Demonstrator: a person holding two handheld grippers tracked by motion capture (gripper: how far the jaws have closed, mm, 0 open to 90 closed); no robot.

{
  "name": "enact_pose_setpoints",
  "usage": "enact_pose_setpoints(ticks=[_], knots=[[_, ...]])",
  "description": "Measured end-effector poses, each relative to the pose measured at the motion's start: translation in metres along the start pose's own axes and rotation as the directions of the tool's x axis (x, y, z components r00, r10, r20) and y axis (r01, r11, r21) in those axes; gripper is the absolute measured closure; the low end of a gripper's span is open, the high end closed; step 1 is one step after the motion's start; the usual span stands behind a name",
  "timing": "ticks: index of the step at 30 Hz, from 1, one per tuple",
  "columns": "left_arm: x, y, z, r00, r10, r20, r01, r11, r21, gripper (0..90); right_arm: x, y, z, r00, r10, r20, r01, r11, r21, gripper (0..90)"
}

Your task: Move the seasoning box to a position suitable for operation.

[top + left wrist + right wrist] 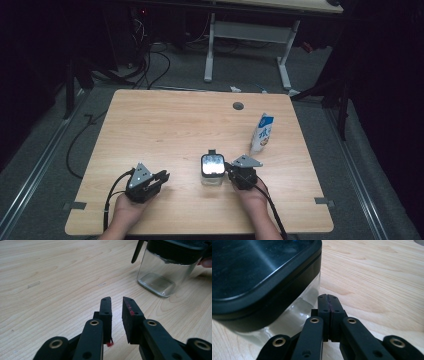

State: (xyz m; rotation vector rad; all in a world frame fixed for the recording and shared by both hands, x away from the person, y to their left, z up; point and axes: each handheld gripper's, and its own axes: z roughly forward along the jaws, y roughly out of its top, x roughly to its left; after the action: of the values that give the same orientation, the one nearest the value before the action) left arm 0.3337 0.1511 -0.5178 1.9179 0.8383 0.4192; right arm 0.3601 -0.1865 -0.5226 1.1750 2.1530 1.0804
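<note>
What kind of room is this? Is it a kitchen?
Probably not a kitchen; it looks more like a lab or workshop. A plain wooden table stands on grey carpet, loose cables trail across the floor, and another desk's white frame sits behind in a dark room.

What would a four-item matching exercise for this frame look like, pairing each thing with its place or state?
Things:
1. left gripper
2. right gripper
3. glass jar
4. carton

Places or states:
A. stands upright near the table's right edge
B. jaws pressed together, nothing between them
C. has a dark lid and sits between the two grippers
D. jaws slightly apart, nothing between them

Pairs: 1-D, 2-B, 3-C, 4-A
</note>
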Motion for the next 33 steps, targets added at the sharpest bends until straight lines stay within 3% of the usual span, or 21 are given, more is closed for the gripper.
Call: enact_pose_setpoints(ticks=[7, 13, 15, 18, 23, 33], knots=[[-0.008, -0.001, 0.005, 0.9994, 0.011, 0.033, -0.011, 0.9998, 0.016, 78.2, 0.008, 0.009, 0.011, 0.9972, -0.035, -0.067, 0.035, 0.9994, 0.002, 87.2], [-0.025, 0.002, 0.018, 0.9973, 0.023, 0.07, -0.025, 0.9995, 0.022, 79.5, 0.009, 0.001, -0.001, 0.9989, -0.046, -0.009, 0.046, 0.9989, 0.011, 86.3], [-0.033, 0.005, 0.025, 0.9957, 0.053, 0.076, -0.055, 0.998, 0.03, 89.4, 0.006, -0.007, -0.015, 0.9999, -0.013, 0.005, 0.013, 0.9999, -0.003, 85.3], [-0.045, 0.013, 0.038, 0.9929, 0.085, 0.083, -0.089, 0.9948, 0.049, 90.0, 0.005, -0.018, -0.033, 0.9994, -0.005, 0.035, 0.006, 0.9997, -0.024, 83.1], [-0.057, 0.014, 0.054, 0.9929, 0.066, 0.099, -0.072, 0.9958, 0.056, 90.0, 0.003, -0.026, -0.055, 0.9989, 0.008, 0.047, -0.006, 0.9984, -0.055, 82.6], [-0.076, 0.018, 0.064, 0.9869, 0.078, 0.141, -0.088, 0.9942, 0.062, 90.0, -0.009, -0.035, -0.056, 0.9978, 0.014, 0.064, -0.011, 0.9991, -0.04, 78.5]])
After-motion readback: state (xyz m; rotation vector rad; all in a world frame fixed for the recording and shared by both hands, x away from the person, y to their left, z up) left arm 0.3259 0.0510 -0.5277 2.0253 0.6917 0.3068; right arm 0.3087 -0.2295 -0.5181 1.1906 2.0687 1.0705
